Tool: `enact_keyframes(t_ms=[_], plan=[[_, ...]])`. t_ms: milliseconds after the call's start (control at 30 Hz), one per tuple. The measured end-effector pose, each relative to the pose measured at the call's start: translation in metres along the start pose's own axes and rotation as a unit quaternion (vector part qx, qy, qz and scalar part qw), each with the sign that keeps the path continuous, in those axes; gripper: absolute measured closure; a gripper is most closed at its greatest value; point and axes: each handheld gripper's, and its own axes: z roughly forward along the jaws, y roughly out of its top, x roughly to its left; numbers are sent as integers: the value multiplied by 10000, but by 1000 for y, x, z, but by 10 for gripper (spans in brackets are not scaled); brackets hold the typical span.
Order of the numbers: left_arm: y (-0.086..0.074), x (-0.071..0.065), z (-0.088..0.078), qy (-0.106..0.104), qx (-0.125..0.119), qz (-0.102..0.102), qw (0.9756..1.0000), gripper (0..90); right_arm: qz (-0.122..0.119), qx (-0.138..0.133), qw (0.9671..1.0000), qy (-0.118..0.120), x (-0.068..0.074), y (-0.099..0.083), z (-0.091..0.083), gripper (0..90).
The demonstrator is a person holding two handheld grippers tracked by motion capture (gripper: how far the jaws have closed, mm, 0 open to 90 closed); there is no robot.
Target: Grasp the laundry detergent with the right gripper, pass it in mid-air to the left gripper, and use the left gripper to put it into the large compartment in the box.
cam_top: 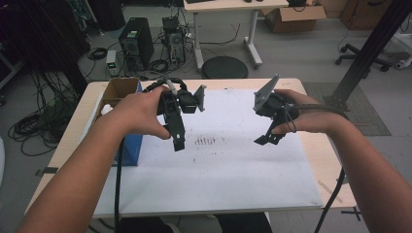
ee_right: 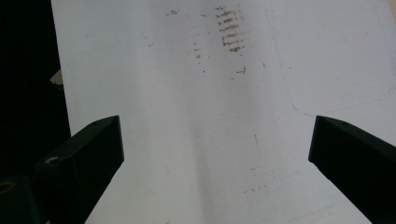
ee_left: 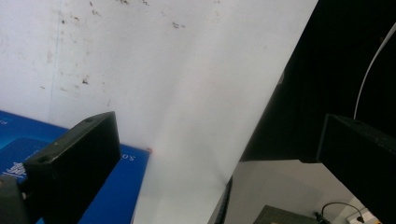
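- The white sheet (cam_top: 218, 174) covers most of the surface (cam_top: 323, 160) and is the thing nearest both grippers; nothing lies on it but a small patch of dark smudges (cam_top: 205, 141) near its middle, between the two grippers.
- The left gripper (cam_top: 178, 144) hangs over the left part of the sheet, held in the person's left hand (cam_top: 141, 114); its jaws stand wide apart with nothing between them, as the left gripper view shows, where the sheet's edge and the blue box (ee_left: 116, 186) lie beneath.
- The right gripper (cam_top: 267, 140) hangs over the right part of the sheet in the right hand (cam_top: 306, 116); its jaws are also spread wide and hold nothing, with the bare sheet and the smudges (ee_right: 229, 35) beyond them in the right gripper view.
- A blue box (cam_top: 130, 145) stands at the sheet's left edge, just beside the left hand, with an open cardboard box (cam_top: 116, 92) behind it on the surface.
- Farther off, on the floor past the surface, stand a computer tower (cam_top: 136, 42), tangled cables (cam_top: 29, 126), a round black stool (cam_top: 224, 67) and another desk (cam_top: 228, 6).
- Nothing stands between either gripper and the sheet below it.
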Motion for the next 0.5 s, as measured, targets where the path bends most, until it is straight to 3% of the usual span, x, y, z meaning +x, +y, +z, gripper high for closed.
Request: enact_keyframes(t_ms=[500], plan=[[0,1,1,4,-5,92,10000,2,-29,-23,10000,34,-1,2,1,34]])
